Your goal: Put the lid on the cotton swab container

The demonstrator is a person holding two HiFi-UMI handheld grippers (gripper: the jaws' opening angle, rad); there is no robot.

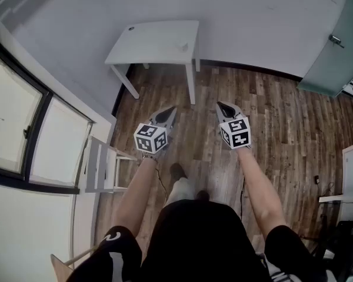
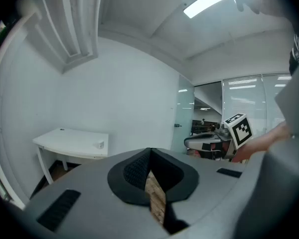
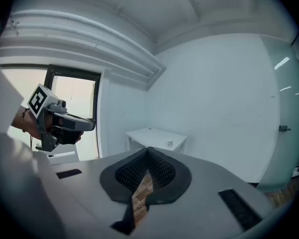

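I held both grippers level over the wood floor (image 1: 282, 128), well short of the table (image 1: 147, 46). The left gripper (image 1: 168, 111) was closed, its 2 jaws meeting at the tips with nothing between them. The right gripper (image 1: 223, 106) was closed and empty as well. On the table, a pale object (image 1: 182, 44) sat by the right edge; it was too small for me to tell whether it was the swab container. A dark spot (image 1: 130, 28) lay at the table's far left corner.

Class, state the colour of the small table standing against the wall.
The table is white, top and legs alike. It shows best in the head view.
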